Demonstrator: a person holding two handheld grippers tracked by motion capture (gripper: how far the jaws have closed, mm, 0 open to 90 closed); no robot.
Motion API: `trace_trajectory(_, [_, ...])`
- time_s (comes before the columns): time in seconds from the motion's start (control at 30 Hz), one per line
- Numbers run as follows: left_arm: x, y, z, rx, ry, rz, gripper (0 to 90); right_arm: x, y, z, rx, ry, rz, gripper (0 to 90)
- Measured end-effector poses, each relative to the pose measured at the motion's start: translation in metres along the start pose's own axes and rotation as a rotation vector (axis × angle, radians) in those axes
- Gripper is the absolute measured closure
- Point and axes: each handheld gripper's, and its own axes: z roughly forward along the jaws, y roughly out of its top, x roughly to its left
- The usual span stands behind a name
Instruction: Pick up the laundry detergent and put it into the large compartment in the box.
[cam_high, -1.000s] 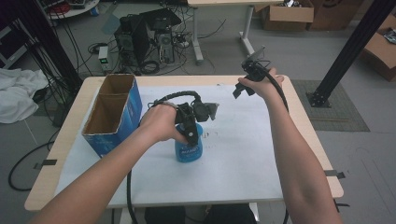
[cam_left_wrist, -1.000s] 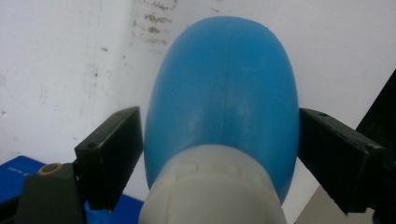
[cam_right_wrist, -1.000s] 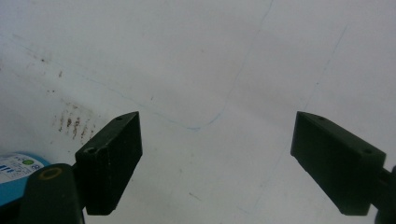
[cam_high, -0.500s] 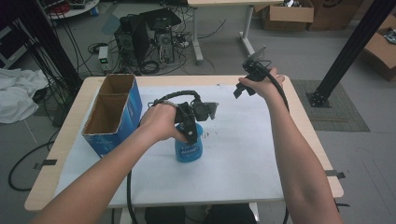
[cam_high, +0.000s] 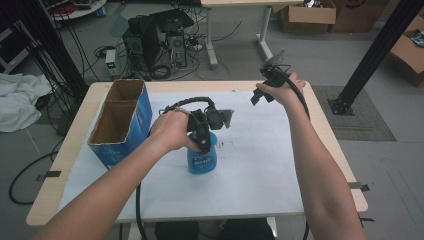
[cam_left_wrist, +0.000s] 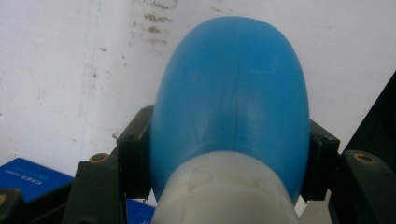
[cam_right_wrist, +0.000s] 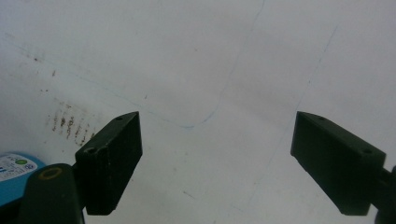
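One open blue cardboard box (cam_high: 120, 125) with two compartments stands at the left of the white-covered table (cam_high: 260, 170). Beside it, near the centre, stands one blue plastic bottle (cam_high: 202, 159) with a white neck, upright. The left gripper (cam_high: 202, 142) comes down on the bottle; its jaws have just been closing and now clamp the bottle's upper body from both sides. The right gripper (cam_high: 260, 95) hangs above the far right of the table, well apart from the bottle, jaws wide apart with nothing between them.
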Motion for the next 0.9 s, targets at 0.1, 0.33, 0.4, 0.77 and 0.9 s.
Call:
trace_trajectory(0.1, [-0.0009,0.0001,0.0001,0.004,-0.008,-0.009,37.1,-0.0001,0.0001,0.0000,0.002,-0.003,-0.006,16.6])
trace_trajectory(0.33, [-0.0017,0.0007,-0.0004,0.010,0.000,-0.008,37.6,0.0012,0.0000,0.0002,0.000,0.002,-0.002,16.6])
trace_trajectory(0.4, [-0.0017,0.0008,-0.0003,0.013,-0.004,-0.014,37.7,0.0013,0.0000,0.0002,0.000,0.002,-0.002,16.6])
trace_trajectory(0.77, [-0.0004,0.0020,-0.0007,0.025,-0.001,-0.031,37.9,0.0001,0.0004,0.0006,0.006,0.001,-0.004,16.6])
trace_trajectory(0.9, [0.0004,0.0009,-0.0032,0.026,0.002,-0.046,37.9,0.0001,0.0001,0.0000,0.005,0.000,-0.005,16.6])
